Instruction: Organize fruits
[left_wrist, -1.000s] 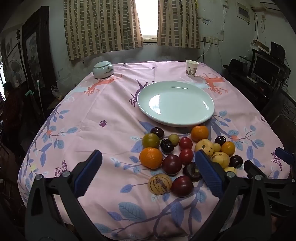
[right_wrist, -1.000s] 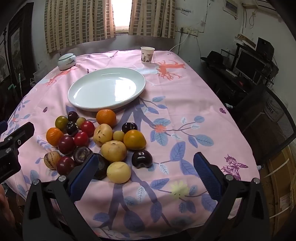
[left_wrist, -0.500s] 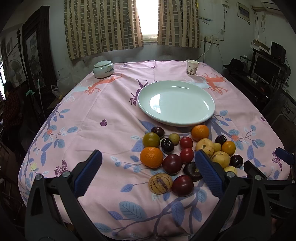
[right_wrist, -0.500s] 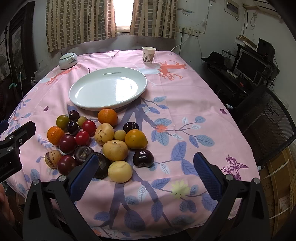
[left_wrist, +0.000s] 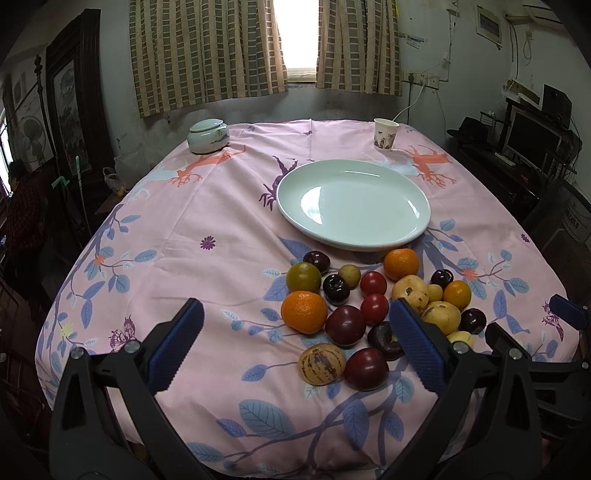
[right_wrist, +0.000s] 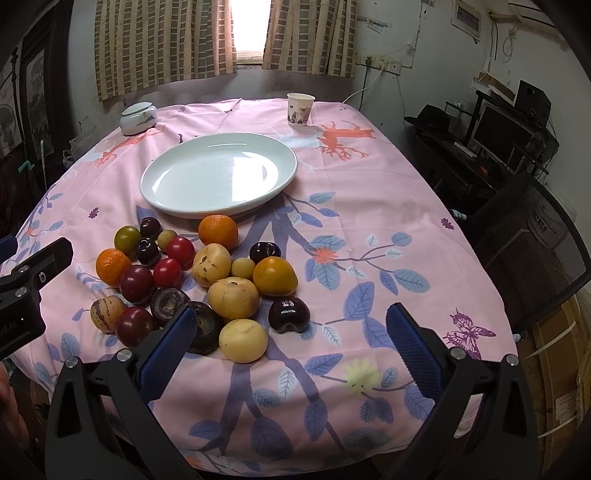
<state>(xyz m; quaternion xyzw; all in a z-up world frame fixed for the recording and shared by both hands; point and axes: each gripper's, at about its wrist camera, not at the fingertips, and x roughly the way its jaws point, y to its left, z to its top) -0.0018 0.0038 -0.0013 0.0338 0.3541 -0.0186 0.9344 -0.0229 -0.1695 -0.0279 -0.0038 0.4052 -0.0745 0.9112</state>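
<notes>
- Left claw (left_wrist: 295, 347) spread wide, holding nothing, above the table (left_wrist: 221, 206)
- Right claw (right_wrist: 291, 345) likewise spread, empty
- Fruit pile (right_wrist: 207, 273) lies just before the bare plate (right_wrist: 218, 173)

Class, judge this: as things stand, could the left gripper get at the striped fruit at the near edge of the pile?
Probably yes: the left gripper is open, and the striped fruit lies between its fingers' line, with nothing in front.

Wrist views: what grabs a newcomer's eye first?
The heap of fruit at the near edge of the pink tablecloth, oranges, dark plums and yellow ones packed together. Just behind it sits a big white plate, bare. Both grippers, left and right, hang open before the heap.
</notes>
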